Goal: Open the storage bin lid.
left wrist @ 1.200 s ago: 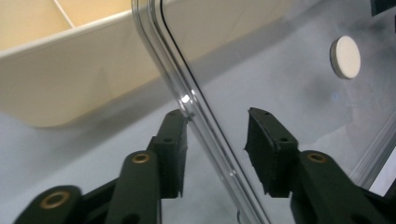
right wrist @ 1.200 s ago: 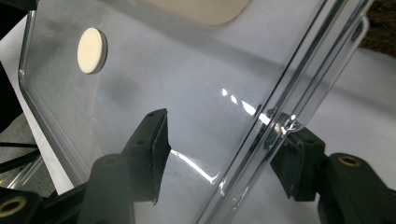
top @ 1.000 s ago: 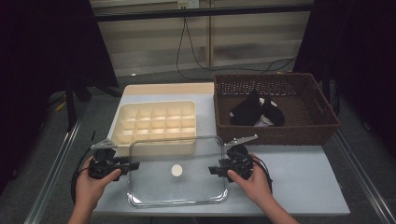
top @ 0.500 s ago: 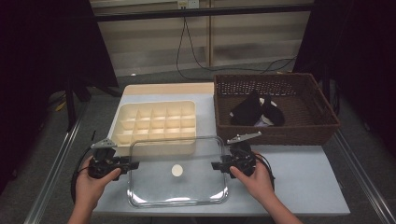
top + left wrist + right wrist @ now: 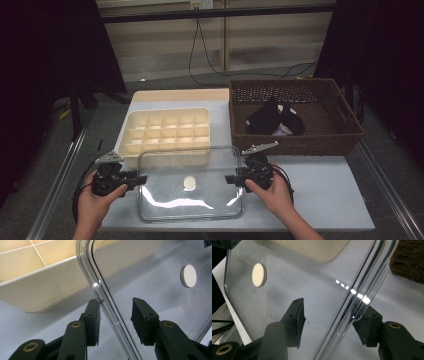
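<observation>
**Inspector:** Where is the clear lid [image 5: 190,184]?

**Onlooker:** Flat on the grey table [image 5: 325,200], at the near edge, in the middle. Its far edge overlaps the near wall of the cream divided tray [image 5: 167,131]. A small white knob [image 5: 189,183] sits at the lid's centre.

**Inspector:** The left gripper [image 5: 134,179]?

**Onlooker:** Held in the person's left hand [image 5: 92,202] at the lid's left edge. In the left gripper view the jaws straddle the rim: one pad [image 5: 96,315] just touches the outer lip, the other [image 5: 140,318] stands clear over the lid's face. The jaws have just been closing, but they are spread, not yet pinching.

**Inspector:** The right gripper [image 5: 231,179]?

**Onlooker:** In the right hand [image 5: 272,192], at the lid's right edge. Its jaws have just been opening a little, with the rim between them. One pad [image 5: 298,320] lies apart from the edge; the other [image 5: 364,326] sits behind the rim, and glare makes contact hard to judge, though it appears loose. Spread, as far as I can see.

**Inspector:** Anything else?

**Onlooker:** A brown wicker basket [image 5: 345,130] stands far right on the table, holding dark items [image 5: 270,119].
</observation>
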Motion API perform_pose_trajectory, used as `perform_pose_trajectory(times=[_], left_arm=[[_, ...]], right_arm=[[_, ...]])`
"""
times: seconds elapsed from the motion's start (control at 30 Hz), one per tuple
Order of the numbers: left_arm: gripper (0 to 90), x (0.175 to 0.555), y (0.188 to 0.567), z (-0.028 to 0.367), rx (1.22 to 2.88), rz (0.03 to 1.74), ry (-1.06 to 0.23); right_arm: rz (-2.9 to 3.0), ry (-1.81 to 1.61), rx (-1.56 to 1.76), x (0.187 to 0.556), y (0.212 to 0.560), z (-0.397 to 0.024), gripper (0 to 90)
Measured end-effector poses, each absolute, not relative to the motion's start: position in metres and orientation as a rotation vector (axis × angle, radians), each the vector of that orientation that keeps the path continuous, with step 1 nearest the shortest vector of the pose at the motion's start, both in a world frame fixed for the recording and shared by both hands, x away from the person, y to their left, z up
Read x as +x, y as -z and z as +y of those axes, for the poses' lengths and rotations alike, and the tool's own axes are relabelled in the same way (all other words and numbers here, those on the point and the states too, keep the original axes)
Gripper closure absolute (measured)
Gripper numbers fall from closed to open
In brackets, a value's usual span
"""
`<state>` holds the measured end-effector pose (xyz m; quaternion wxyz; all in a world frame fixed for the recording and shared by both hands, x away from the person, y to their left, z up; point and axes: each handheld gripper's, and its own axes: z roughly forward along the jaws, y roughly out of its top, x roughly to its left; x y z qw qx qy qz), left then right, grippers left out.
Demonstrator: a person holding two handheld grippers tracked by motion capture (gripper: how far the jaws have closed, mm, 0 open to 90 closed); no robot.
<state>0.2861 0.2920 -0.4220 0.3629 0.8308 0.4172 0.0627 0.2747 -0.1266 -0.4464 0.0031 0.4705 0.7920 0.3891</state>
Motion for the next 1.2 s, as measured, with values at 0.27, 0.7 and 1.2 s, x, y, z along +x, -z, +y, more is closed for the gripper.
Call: perform_pose_trajectory(times=[0.27,0.7,1.2], left_arm=[[61.0,0.28,0.422,0.293,2.135,1.079,-0.141],[61.6,0.276,0.426,0.294,2.15,1.081,-0.114],[63.9,0.281,0.433,0.298,2.095,1.091,-0.108]], right_arm=[[2.502,-1.206,1.478,0.27,0.447,-0.127,44.5],[2.548,-1.172,1.461,0.262,0.45,-0.124,43.8],[2.523,-1.191,1.469,0.26,0.451,-0.13,45.6]])
